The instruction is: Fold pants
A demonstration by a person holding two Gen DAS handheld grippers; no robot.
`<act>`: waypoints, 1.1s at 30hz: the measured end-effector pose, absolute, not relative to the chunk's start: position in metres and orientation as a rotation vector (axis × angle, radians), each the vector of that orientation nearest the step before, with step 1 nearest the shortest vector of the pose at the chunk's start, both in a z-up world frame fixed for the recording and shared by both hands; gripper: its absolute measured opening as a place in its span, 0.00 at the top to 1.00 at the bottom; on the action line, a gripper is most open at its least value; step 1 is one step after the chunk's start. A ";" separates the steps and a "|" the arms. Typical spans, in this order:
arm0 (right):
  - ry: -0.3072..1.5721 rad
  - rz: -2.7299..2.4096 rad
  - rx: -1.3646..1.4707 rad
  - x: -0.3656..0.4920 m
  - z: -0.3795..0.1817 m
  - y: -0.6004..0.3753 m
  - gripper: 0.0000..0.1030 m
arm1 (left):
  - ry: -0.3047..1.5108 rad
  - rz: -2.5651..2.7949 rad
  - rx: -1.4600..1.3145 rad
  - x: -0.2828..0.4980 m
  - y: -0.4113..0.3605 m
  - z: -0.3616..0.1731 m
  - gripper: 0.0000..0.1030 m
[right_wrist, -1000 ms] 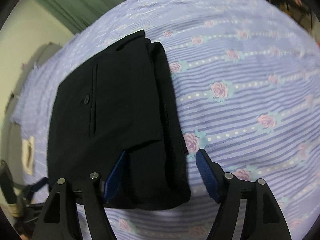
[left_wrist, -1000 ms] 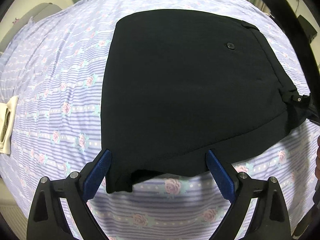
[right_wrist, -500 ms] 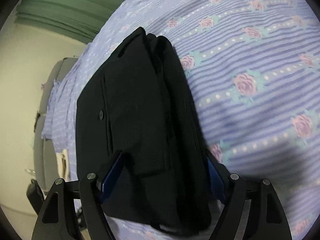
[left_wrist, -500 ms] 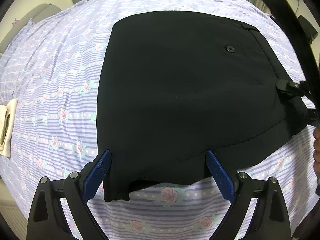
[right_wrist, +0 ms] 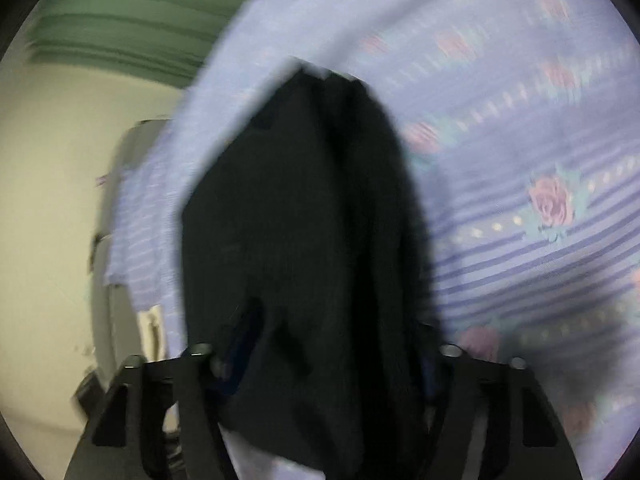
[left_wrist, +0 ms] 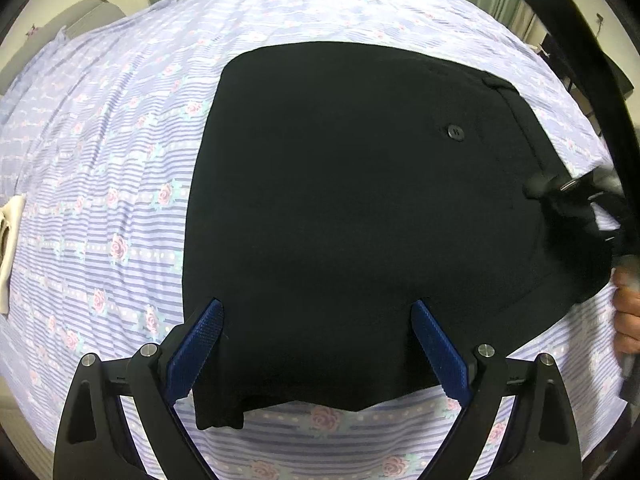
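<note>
Black folded pants lie flat on a bed sheet of lilac stripes and roses, a button facing up. My left gripper hovers open over their near edge, blue pads wide apart and off the cloth. At the pants' right end I see my right gripper, blurred, with a hand behind it. In the blurred right wrist view the thick stack of pants fills the gap of the right gripper, whose jaws are closing onto it.
A cream object lies at the sheet's left edge. Green curtains and a pale wall stand beyond the bed, with a grey chair back at the far left. A black strap arcs across the left view's right side.
The right gripper has rolled and dropped along the pants' thick end, and its jaws have narrowed onto the stack. The left gripper has slid further over the near edge, still open.
</note>
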State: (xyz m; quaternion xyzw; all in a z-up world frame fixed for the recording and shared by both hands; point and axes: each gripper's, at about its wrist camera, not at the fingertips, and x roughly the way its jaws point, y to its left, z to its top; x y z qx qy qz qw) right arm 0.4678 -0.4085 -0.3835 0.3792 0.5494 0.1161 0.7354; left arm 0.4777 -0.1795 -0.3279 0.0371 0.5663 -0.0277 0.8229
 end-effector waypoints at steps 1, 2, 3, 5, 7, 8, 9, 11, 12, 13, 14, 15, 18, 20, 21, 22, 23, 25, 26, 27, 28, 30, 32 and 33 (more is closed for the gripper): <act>1.214 0.238 0.857 0.469 -0.391 -0.410 0.50 | 1.200 -0.062 0.071 0.479 -0.179 -0.325 0.07; 1.206 0.212 0.877 0.467 -0.390 -0.410 0.54 | 1.193 -0.062 0.068 0.480 -0.178 -0.322 0.07; 1.198 0.190 0.866 0.464 -0.385 -0.408 0.58 | 1.181 -0.065 0.061 0.480 -0.177 -0.318 0.07; 1.188 0.149 0.776 0.461 -0.372 -0.398 0.64 | 1.159 -0.070 0.031 0.480 -0.167 -0.308 0.07; 1.182 0.075 0.556 0.458 -0.349 -0.376 0.71 | 1.129 -0.058 -0.001 0.483 -0.144 -0.300 0.07; 1.181 0.042 0.446 0.457 -0.341 -0.367 0.74 | 1.120 -0.054 -0.007 0.484 -0.137 -0.298 0.07; 1.178 0.023 0.370 0.457 -0.335 -0.359 0.75 | 1.107 -0.051 -0.015 0.488 -0.126 -0.295 0.07; 1.157 -0.021 0.176 0.454 -0.324 -0.340 0.76 | 1.104 -0.056 -0.021 0.492 -0.110 -0.294 0.07; 1.151 -0.029 0.156 0.453 -0.322 -0.337 0.76 | 1.107 -0.068 -0.026 0.499 -0.099 -0.297 0.07; 1.148 -0.040 0.163 0.451 -0.322 -0.337 0.75 | 1.107 -0.083 -0.033 0.505 -0.090 -0.300 0.07; 1.155 -0.045 0.189 0.452 -0.323 -0.341 0.75 | 1.108 -0.096 -0.042 0.506 -0.084 -0.302 0.07; 1.162 -0.048 0.210 0.454 -0.324 -0.344 0.75 | 1.111 -0.124 -0.069 0.513 -0.075 -0.307 0.07; 1.169 -0.052 0.209 0.459 -0.326 -0.348 0.75 | 1.151 -0.214 -0.156 0.534 -0.061 -0.328 0.13; 1.163 -0.055 0.157 0.457 -0.327 -0.343 0.75 | 1.179 -0.279 -0.194 0.546 -0.063 -0.342 0.18; 1.162 -0.058 0.136 0.457 -0.329 -0.341 0.75 | 1.187 -0.296 -0.208 0.549 -0.065 -0.347 0.18; 1.164 -0.059 0.139 0.456 -0.330 -0.341 0.75 | 1.198 -0.325 -0.233 0.555 -0.065 -0.354 0.18; 1.168 -0.059 0.148 0.455 -0.332 -0.344 0.75 | 1.206 -0.343 -0.259 0.560 -0.064 -0.360 0.18; 1.171 -0.059 0.157 0.458 -0.336 -0.346 0.75 | 1.212 -0.363 -0.301 0.566 -0.063 -0.365 0.26; 1.172 -0.060 0.148 0.460 -0.337 -0.344 0.75 | 1.211 -0.384 -0.330 0.569 -0.063 -0.362 0.47; 1.172 -0.060 0.142 0.461 -0.337 -0.343 0.75 | 1.211 -0.409 -0.362 0.569 -0.062 -0.355 0.57; 1.167 -0.060 0.138 0.461 -0.336 -0.342 0.75 | 1.202 -0.442 -0.400 0.567 -0.062 -0.346 0.57; 1.160 -0.057 0.152 0.460 -0.336 -0.344 0.74 | 1.158 -0.516 -0.432 0.566 -0.066 -0.331 0.57; 1.158 -0.051 0.179 0.462 -0.339 -0.347 0.74 | 1.214 -0.481 -0.357 0.580 -0.074 -0.342 0.47; 1.160 -0.047 0.207 0.463 -0.340 -0.350 0.74 | 1.259 -0.443 -0.348 0.586 -0.076 -0.353 0.42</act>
